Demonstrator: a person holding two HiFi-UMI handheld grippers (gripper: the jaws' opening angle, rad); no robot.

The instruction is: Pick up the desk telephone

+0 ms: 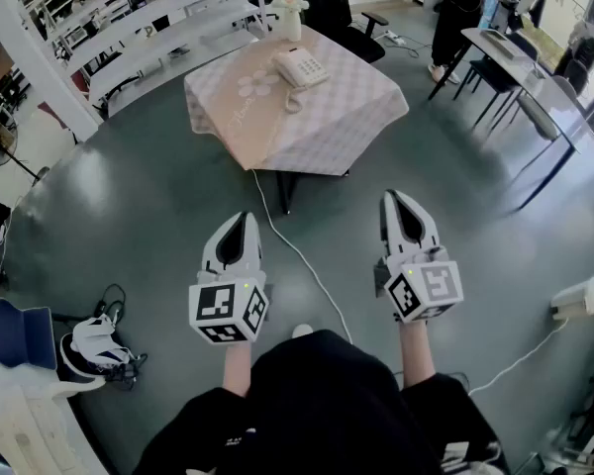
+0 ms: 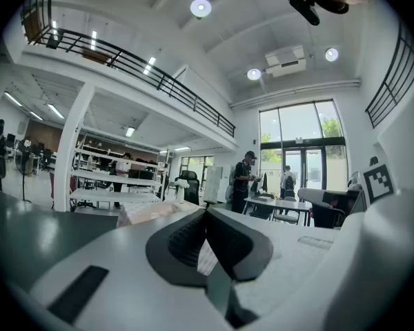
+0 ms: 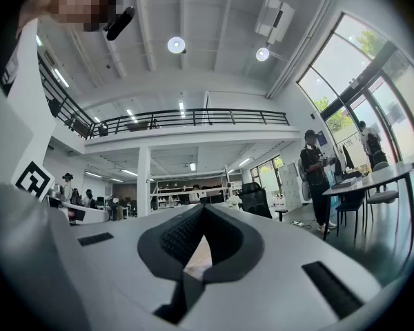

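A white desk telephone [image 1: 299, 67] with a coiled cord lies on a small table [image 1: 337, 117] covered with a pale checked cloth, far ahead in the head view. My left gripper [image 1: 246, 218] and right gripper [image 1: 394, 198] hang side by side over the floor, well short of the table, both held about level. Each has its jaws shut with nothing between them. In the left gripper view [image 2: 205, 212] and the right gripper view [image 3: 201, 209] the jaw tips meet, and only a strip of the tablecloth shows past them.
A white vase with flowers [image 1: 289, 13] stands at the table's far edge, a black office chair [image 1: 327, 3] behind it. A white cable [image 1: 302, 255] runs across the grey floor from the table toward me. Desks and chairs [image 1: 520, 67] stand right, white shelving [image 1: 148, 28] left, a person [image 1: 460, 13] beyond.
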